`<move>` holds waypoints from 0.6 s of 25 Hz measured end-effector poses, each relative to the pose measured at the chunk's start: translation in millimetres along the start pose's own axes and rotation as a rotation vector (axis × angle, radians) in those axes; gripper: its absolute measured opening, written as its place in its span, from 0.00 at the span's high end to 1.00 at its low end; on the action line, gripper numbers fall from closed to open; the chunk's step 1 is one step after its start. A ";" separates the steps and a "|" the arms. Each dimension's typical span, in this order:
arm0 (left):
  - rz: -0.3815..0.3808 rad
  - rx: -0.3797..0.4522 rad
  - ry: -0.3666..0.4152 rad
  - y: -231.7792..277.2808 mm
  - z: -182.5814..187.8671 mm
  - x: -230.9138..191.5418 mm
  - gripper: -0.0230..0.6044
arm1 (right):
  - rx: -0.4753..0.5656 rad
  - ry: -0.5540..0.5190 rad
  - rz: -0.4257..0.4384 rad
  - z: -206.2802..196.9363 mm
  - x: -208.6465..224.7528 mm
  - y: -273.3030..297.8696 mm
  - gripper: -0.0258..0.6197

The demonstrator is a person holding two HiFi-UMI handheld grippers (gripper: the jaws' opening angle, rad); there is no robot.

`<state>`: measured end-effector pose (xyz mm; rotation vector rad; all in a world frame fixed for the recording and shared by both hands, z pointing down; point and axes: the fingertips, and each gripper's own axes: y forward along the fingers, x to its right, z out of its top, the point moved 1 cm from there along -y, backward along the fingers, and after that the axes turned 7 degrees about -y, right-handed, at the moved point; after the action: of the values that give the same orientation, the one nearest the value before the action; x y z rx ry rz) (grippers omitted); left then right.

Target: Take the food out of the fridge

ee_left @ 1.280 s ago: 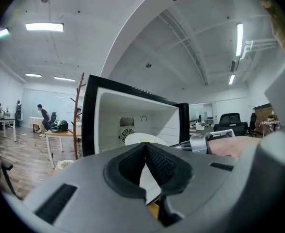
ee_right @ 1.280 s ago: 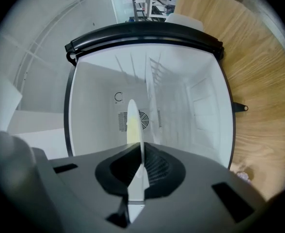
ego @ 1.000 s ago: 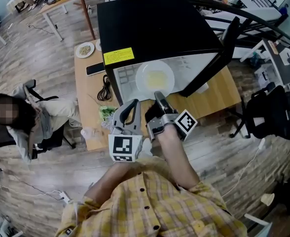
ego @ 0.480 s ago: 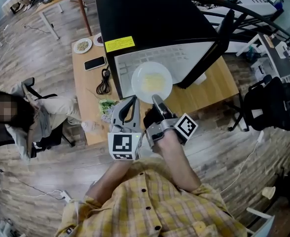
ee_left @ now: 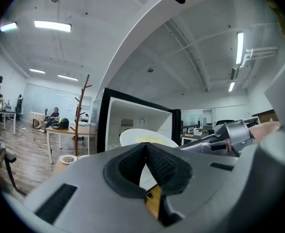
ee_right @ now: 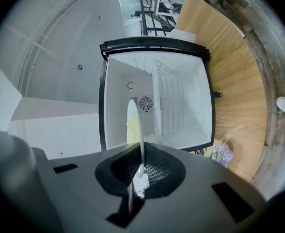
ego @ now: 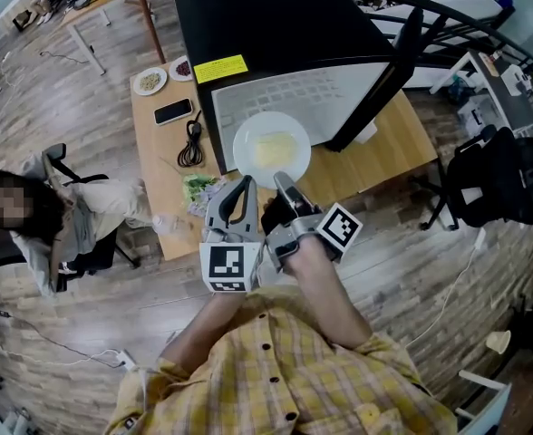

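The fridge (ego: pixel 276 25) has a smooth, black, faintly glossy shell and a white lining of smooth plastic. Before its open front, the plate (ego: pixel 271 148) is white and glazed, with a soft sheen. The table (ego: pixel 393 161) under the fridge is pale matt wood with visible grain. The left gripper (ego: pixel 241 188) and right gripper (ego: pixel 283 181) are matt grey plastic. The right one's 2 black pads (ee_right: pixel 157 171) look ribbed.
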<state>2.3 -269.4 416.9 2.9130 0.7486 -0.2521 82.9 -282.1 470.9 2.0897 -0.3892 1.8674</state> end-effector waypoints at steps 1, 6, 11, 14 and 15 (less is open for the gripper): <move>0.000 0.002 0.001 -0.9 1.1 0.0 0.95 | 0.000 0.000 -0.002 -0.8 -0.8 -0.9 0.93; -0.008 0.005 0.004 -3.4 3.0 -0.6 0.95 | -0.001 -0.013 -0.006 -4.4 -4.8 -2.9 0.93; -0.008 0.008 0.003 -7.6 0.4 -1.2 0.95 | -0.006 -0.015 -0.007 -9.1 -3.1 -6.0 0.93; -0.010 0.013 0.001 -8.5 2.6 -0.1 0.95 | -0.003 -0.003 -0.010 -9.7 -3.1 -7.7 0.93; -0.011 0.014 -0.001 -8.5 3.3 0.5 0.95 | -0.002 -0.001 -0.010 -9.5 -3.4 -8.1 0.93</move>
<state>-1.9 -262.3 412.9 2.9225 0.7666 -0.2612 77.1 -270.9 468.2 2.0876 -0.3799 1.8591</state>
